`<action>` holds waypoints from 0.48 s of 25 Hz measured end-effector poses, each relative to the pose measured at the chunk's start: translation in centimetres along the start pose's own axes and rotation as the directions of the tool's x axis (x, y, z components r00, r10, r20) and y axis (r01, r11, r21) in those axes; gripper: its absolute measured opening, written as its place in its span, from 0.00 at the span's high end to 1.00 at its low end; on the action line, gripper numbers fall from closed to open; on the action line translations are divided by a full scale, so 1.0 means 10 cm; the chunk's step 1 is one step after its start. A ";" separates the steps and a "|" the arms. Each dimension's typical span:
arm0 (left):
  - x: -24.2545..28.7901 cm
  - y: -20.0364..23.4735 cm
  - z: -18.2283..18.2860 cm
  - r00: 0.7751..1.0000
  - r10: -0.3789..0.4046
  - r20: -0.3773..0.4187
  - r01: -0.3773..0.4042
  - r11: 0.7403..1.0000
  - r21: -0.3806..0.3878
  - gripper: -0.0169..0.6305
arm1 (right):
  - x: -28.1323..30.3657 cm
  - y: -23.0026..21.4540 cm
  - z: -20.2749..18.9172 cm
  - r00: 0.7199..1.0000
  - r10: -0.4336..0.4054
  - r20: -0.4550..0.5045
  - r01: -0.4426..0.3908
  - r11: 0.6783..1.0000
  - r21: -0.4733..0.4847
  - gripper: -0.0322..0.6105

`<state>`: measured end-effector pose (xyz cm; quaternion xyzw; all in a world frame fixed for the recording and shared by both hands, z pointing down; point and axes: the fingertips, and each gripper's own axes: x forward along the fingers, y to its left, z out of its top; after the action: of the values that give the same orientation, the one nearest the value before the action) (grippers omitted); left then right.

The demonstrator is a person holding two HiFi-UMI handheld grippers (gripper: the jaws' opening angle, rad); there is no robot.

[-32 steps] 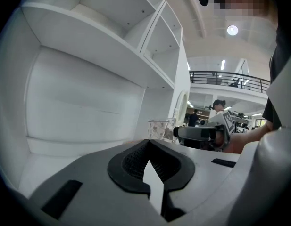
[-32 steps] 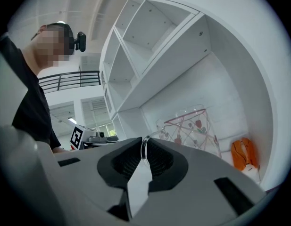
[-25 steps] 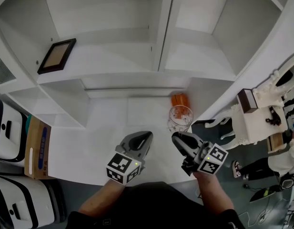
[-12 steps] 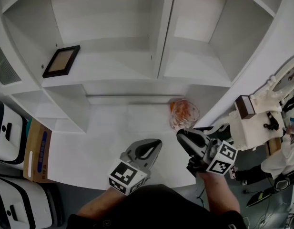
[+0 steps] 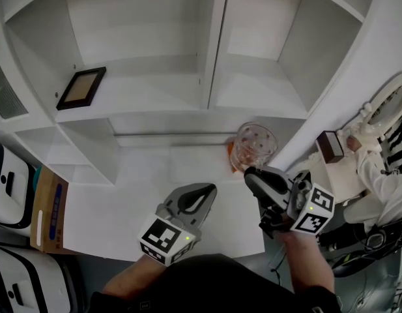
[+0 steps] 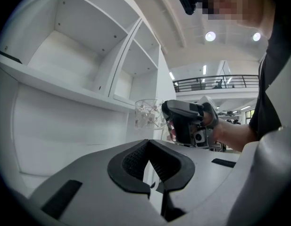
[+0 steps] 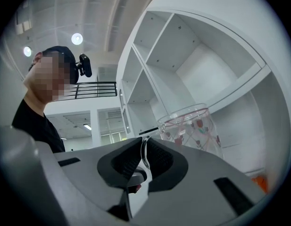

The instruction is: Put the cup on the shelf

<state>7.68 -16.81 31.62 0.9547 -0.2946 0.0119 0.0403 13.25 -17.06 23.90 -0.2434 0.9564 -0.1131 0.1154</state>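
Observation:
The cup point(image 5: 255, 145) is clear glass with red flower prints. My right gripper point(image 5: 254, 174) is shut on its handle point(image 7: 144, 155) and holds it upright in the air, in front of the white shelf unit point(image 5: 214, 96) and near the edge of the middle shelf board. In the right gripper view the cup point(image 7: 191, 131) rises just right of the jaws. From the left gripper view, the cup point(image 6: 147, 113) and the right gripper point(image 6: 182, 120) hang ahead. My left gripper point(image 5: 209, 190) hovers to the left over the counter, shut and empty.
A framed picture point(image 5: 81, 88) lies on the left shelf board. An orange object point(image 5: 230, 153) sits on the white counter point(image 5: 142, 194) beneath the cup. A cardboard box point(image 5: 47, 204) and white appliances stand at the far left. A vertical divider point(image 5: 212, 44) splits the shelf compartments.
Both grippers have risen. The cup has gone up off the counter with the right gripper and now covers most of the orange object in the head view.

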 end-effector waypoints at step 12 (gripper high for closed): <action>0.09 -0.05 0.24 0.999 -0.033 -0.017 0.034 0.999 0.036 0.96 | 0.01 0.04 0.52 1.000 0.018 -0.004 -0.019 0.999 -0.041 0.89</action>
<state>8.73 -17.08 29.28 0.9600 -0.2779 0.0243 0.0256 14.39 -17.56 18.88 -0.2366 0.9610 -0.0926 0.1095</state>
